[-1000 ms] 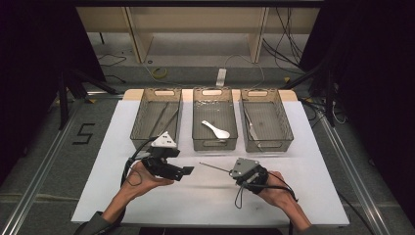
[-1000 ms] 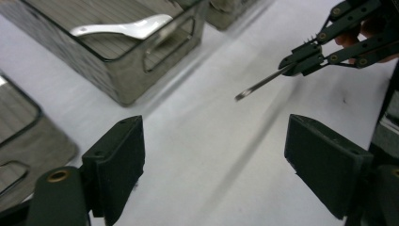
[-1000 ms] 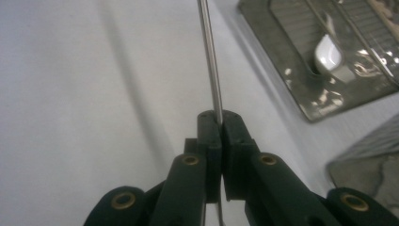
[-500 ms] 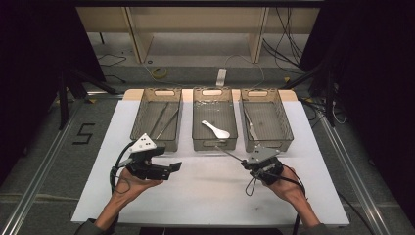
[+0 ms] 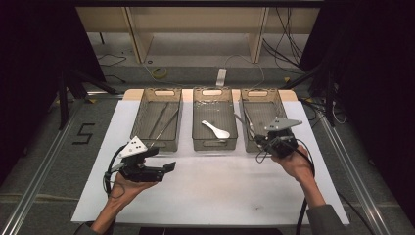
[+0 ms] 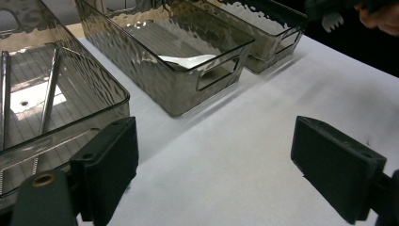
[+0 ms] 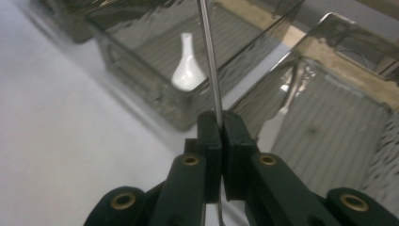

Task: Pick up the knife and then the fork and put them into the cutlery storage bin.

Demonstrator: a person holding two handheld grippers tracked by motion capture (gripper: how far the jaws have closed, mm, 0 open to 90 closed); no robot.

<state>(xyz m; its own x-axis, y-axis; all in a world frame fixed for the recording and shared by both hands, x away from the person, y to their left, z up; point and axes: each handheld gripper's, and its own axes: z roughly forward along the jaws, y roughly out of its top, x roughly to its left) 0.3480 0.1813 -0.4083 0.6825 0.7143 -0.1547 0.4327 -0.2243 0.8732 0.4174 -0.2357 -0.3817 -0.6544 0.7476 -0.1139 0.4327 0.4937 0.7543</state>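
High view: we see the left gripper [image 5: 169, 168] low over the white worktop [image 5: 220, 191], in front of the left bin [image 5: 157, 119], fingers spread wide with nothing between them; they have just been opening. The right gripper [image 5: 258, 140] sits at the near end of the right bin [image 5: 262, 117]; its fingers are too dark and small to read here, and the thin metal utensil [image 5: 243, 122] it carries shows as a faint sliver running toward the middle bin [image 5: 214, 123], where a white spoon [image 5: 216, 129] lies. Left gripper view: we see both fingers [image 6: 106, 167] far apart over bare worktop, touching nothing; the left bin is cut off at the frame edge, with metal rods inside that are hard to identify. Right gripper view: we see the fingers [image 7: 210, 136] pinched tight on the utensil's slim handle, which rises out the top of frame, so its head is cut off. The right bin's contents blur through the rippled wall.
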